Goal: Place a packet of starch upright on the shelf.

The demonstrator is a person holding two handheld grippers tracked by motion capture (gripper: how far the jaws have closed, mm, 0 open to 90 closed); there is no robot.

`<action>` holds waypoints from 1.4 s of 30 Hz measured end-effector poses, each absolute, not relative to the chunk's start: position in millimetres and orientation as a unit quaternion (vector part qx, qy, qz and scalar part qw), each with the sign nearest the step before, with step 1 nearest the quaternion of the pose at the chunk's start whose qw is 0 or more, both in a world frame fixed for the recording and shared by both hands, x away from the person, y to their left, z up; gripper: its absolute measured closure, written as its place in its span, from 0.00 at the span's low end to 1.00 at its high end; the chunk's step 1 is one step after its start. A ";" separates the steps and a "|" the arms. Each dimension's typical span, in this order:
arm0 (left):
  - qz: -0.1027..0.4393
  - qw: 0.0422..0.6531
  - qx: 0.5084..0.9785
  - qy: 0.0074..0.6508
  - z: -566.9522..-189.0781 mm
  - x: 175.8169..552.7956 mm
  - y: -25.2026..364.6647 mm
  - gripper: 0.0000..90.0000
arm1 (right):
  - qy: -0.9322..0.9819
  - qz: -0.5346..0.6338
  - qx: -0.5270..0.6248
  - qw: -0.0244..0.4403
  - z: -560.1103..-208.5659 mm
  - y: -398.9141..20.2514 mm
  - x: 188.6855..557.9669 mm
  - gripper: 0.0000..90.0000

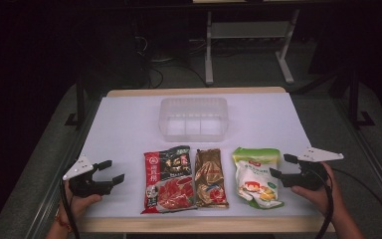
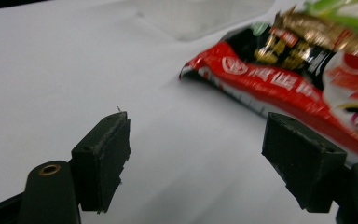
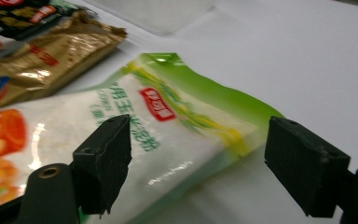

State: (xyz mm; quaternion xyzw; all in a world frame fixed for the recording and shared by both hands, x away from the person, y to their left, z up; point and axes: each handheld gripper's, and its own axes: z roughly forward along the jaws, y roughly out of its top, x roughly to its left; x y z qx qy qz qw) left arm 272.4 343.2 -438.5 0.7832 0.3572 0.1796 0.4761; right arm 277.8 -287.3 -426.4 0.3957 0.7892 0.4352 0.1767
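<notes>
Three food packets lie in a row near the table's front edge: a red and black packet [image 1: 168,179], a gold-brown packet [image 1: 210,177] and a green and white pouch [image 1: 256,175]. My left gripper [image 1: 111,171] hovers left of the red packet [image 2: 279,79], open, nothing between its fingers. My right gripper [image 1: 283,166] is open at the right edge of the green pouch [image 3: 168,135], whose corner lies between the jaws. The gold packet [image 3: 51,56] lies beyond it in the right gripper view.
A clear plastic tub [image 1: 193,117] stands behind the packets at the middle of the white table [image 1: 124,124]. Its blurred edge [image 2: 200,16] shows at the top of the left gripper view. A desk frame [image 1: 209,45] and cables stand on the floor beyond.
</notes>
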 end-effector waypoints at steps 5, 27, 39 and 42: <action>0.181 0.460 0.796 0.350 -441.9 271.2 338.4 0.25 | 0.799 0.421 0.390 0.177 -424.5 -283.5 278.4 0.25; 0.184 0.457 0.806 0.328 -439.5 263.9 329.3 0.24 | 0.803 0.398 0.441 0.055 -439.5 -286.6 292.9 0.16; 0.148 0.486 0.797 0.326 -426.1 263.5 312.5 0.24 | 0.789 0.397 0.469 0.008 -445.7 -291.3 299.2 0.16; 0.131 0.492 0.802 0.313 -419.6 265.5 299.4 0.24 | 0.795 0.386 0.468 0.012 -442.4 -292.0 298.1 0.16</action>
